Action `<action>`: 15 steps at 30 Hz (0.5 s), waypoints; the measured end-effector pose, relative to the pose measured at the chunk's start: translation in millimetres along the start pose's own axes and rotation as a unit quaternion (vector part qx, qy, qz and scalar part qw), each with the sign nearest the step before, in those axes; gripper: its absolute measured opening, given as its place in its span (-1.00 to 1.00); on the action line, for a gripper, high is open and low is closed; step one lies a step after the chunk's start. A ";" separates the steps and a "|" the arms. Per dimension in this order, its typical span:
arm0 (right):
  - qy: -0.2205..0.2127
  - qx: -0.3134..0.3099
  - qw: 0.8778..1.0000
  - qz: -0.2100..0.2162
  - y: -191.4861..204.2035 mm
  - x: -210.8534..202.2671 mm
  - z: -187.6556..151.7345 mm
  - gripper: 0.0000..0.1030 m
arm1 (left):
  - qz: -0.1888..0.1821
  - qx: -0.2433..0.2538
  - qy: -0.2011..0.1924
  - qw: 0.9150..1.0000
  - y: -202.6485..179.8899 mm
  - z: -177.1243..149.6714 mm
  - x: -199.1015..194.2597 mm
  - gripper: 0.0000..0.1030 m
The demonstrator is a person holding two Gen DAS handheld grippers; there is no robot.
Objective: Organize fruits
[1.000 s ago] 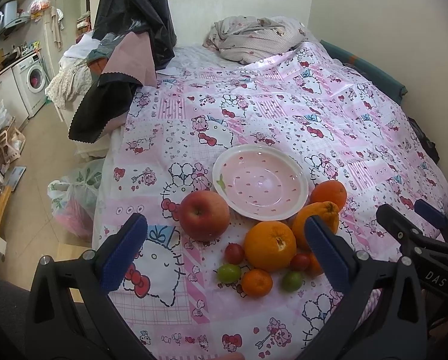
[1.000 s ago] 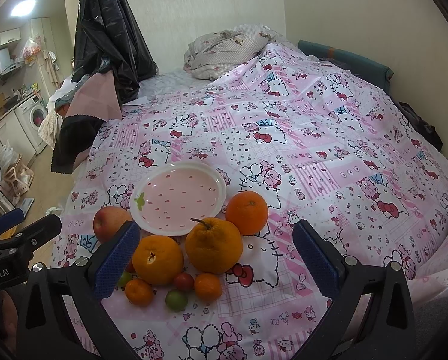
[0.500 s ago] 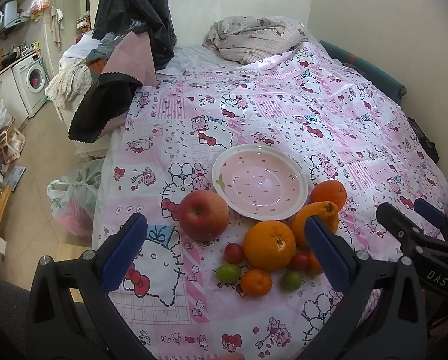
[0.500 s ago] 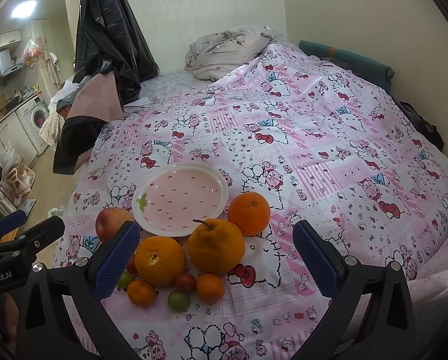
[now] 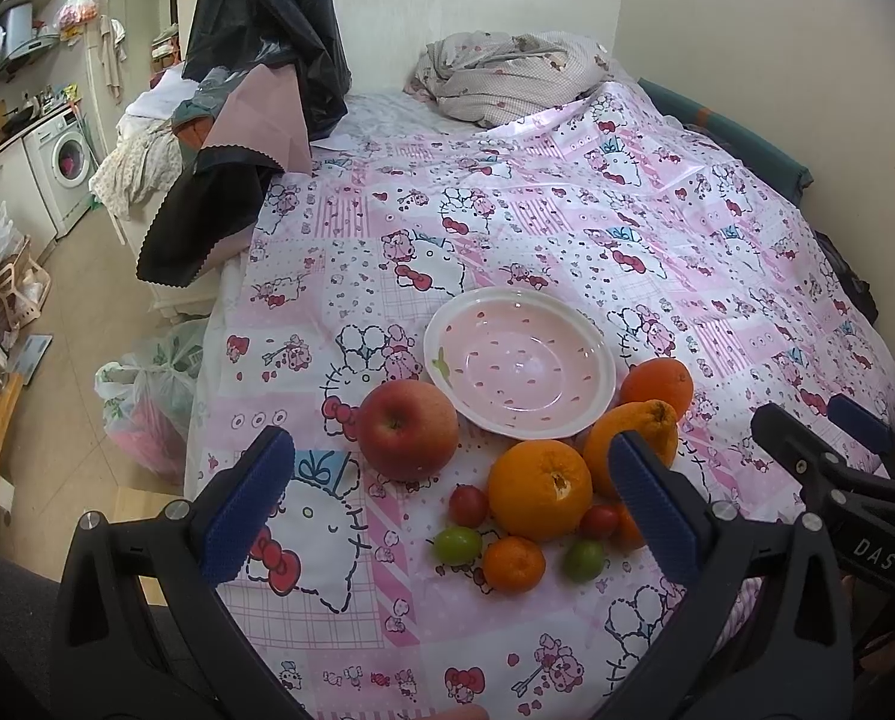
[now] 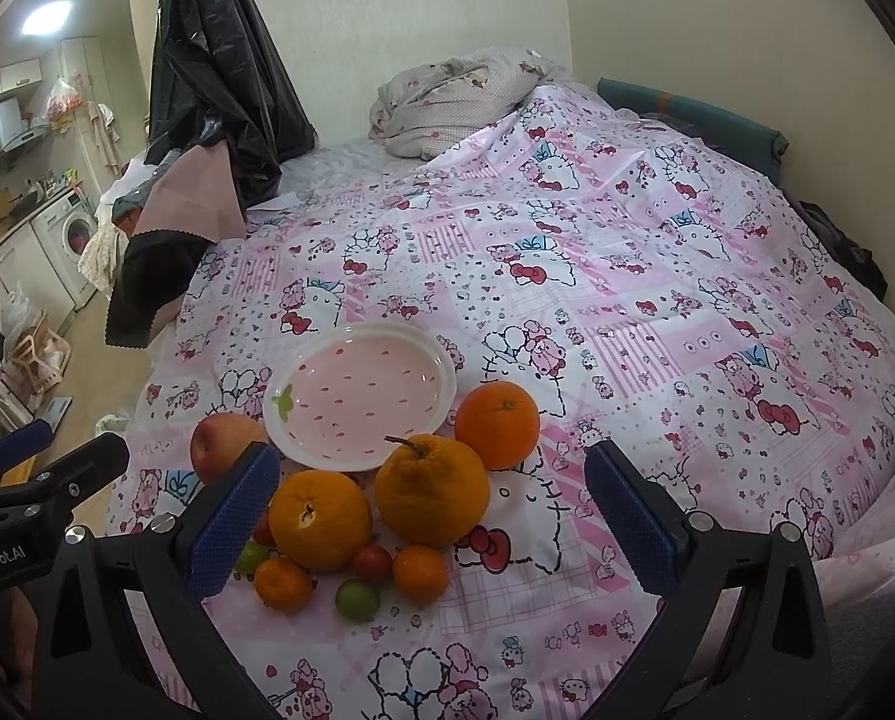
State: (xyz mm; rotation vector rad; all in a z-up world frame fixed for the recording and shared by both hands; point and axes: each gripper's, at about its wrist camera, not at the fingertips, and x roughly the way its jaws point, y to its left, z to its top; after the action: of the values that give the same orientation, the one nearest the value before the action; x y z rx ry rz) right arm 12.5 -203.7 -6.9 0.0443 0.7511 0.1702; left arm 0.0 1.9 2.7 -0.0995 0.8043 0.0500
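An empty pink strawberry-print bowl (image 5: 522,360) (image 6: 360,396) sits on the Hello Kitty cover. In front of it lie a red apple (image 5: 407,429) (image 6: 222,444), a large orange (image 5: 538,489) (image 6: 318,519), a stemmed bumpy orange (image 6: 431,489) (image 5: 627,429), a round orange (image 6: 496,423) (image 5: 657,384), small tangerines (image 5: 513,563) (image 6: 420,573), red cherry tomatoes (image 5: 468,504) and small green fruits (image 5: 457,543) (image 6: 356,599). My left gripper (image 5: 450,507) and right gripper (image 6: 426,516) are both open and empty, hovering short of the fruit pile.
The pink cover (image 5: 567,228) spreads over a bed. Crumpled bedding (image 5: 507,78) lies at the far end by the wall. Dark clothes and a black bag (image 5: 255,60) hang at the left edge. A plastic bag (image 5: 147,396) sits on the floor at left.
The right gripper has edged slightly nearer the fruit; the left gripper and the fruits have not moved.
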 end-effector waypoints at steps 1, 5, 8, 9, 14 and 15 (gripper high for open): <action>0.000 -0.001 1.000 0.000 0.9 -0.3 -0.5 1.00 | 0.000 0.000 0.000 1.000 0.0 -0.2 0.0 1.00; 0.002 0.001 1.000 0.003 0.1 -0.4 0.1 1.00 | 0.001 0.001 -0.001 1.000 1.0 -1.5 0.3 1.00; 0.003 -0.001 1.000 0.002 0.2 0.2 1.2 1.00 | 0.001 0.000 -0.002 1.000 1.1 -1.4 0.2 1.00; 0.004 -0.001 1.000 0.002 0.3 0.4 1.3 1.00 | 0.001 0.000 -0.002 1.000 1.3 -1.5 0.4 1.00; 0.007 -0.001 1.000 0.003 0.3 1.7 1.6 1.00 | 0.001 -0.001 -0.002 1.000 2.0 -1.2 1.3 1.00; 0.007 0.000 1.000 0.003 0.1 1.4 1.8 1.00 | 0.000 -0.001 -0.001 1.000 1.9 -1.0 1.1 1.00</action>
State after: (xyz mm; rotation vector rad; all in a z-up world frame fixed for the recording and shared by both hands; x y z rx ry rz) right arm 14.7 -203.2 -6.6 0.0446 0.7647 0.1767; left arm -0.1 3.7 1.1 -0.1006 0.8017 0.0515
